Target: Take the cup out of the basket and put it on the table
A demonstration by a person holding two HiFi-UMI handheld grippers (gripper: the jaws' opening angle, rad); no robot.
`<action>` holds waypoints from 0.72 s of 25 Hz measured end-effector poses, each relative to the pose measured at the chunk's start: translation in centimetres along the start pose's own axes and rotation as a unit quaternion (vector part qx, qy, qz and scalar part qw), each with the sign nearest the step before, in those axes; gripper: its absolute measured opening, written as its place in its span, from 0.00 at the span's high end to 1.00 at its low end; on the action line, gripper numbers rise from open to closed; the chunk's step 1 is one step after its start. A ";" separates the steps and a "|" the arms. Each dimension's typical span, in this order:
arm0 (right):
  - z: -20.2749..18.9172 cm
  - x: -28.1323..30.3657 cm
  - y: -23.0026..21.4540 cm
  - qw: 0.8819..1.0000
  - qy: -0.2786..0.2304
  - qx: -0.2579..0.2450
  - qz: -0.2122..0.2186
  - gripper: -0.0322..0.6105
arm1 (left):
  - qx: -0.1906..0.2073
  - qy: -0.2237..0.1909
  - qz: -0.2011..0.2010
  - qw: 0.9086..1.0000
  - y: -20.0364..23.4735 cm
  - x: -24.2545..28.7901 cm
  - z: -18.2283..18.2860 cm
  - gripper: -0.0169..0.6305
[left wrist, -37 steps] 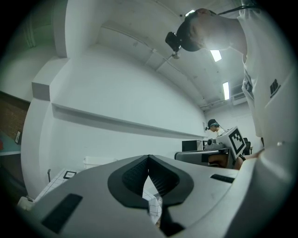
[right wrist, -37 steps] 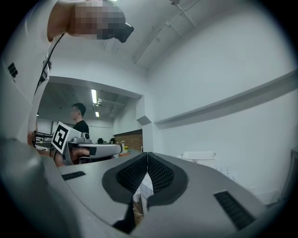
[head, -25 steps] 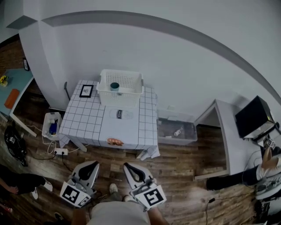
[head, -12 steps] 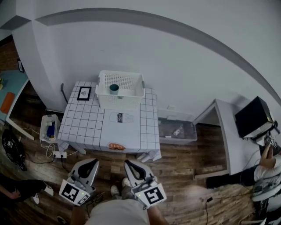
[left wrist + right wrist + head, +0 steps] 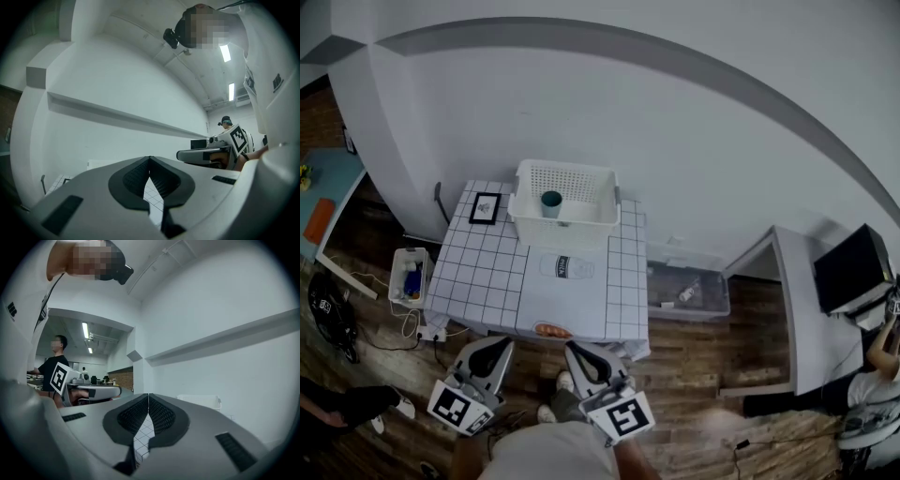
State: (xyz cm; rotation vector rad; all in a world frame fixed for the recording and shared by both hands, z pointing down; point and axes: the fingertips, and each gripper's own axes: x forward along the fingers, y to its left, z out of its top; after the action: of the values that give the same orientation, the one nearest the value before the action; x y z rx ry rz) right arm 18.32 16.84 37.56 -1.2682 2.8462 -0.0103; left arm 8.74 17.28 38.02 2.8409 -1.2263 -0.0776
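Observation:
A teal cup [image 5: 551, 202] stands upright inside a white slatted basket [image 5: 563, 192] at the far end of a table with a checked cloth [image 5: 478, 272]. Both grippers are held side by side in front of the table's near edge, well short of the basket. My left gripper [image 5: 499, 346] is shut with nothing in it, its pads meeting at the tip [image 5: 150, 158]. My right gripper [image 5: 573, 352] is likewise shut and empty [image 5: 148, 395]. The basket [image 5: 198, 401] shows far ahead in the right gripper view. The cup is hidden in both gripper views.
On the cloth lie a small black picture frame [image 5: 485, 207], a clear bottle [image 5: 567, 266] on its side and an orange item [image 5: 548, 330] at the near edge. A clear bin [image 5: 689, 287] stands on the floor to the right, a small crate [image 5: 410, 273] to the left. A desk with a monitor [image 5: 851, 270] is at far right.
Both grippers have been carried toward the table, still side by side and shut. The table and basket now look closer and sit a little further right in the head view.

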 end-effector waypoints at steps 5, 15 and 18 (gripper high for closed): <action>0.0 2.6 -2.8 1.000 0.002 0.007 0.018 0.93 | -0.002 0.005 0.016 1.000 2.2 3.0 0.2 0.97; 1.0 6.6 -7.9 0.998 -0.016 0.017 0.056 0.93 | 0.002 0.009 0.046 0.999 4.8 8.0 0.8 0.97; 1.0 7.8 -8.9 0.998 -0.018 0.019 0.060 0.93 | 0.001 0.015 0.050 0.999 5.8 9.1 0.5 0.97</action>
State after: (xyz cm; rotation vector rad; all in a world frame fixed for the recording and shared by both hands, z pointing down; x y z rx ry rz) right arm 19.79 5.08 36.57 -1.0767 2.8723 -0.0377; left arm 10.72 6.66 37.60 2.7665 -1.3593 -0.0293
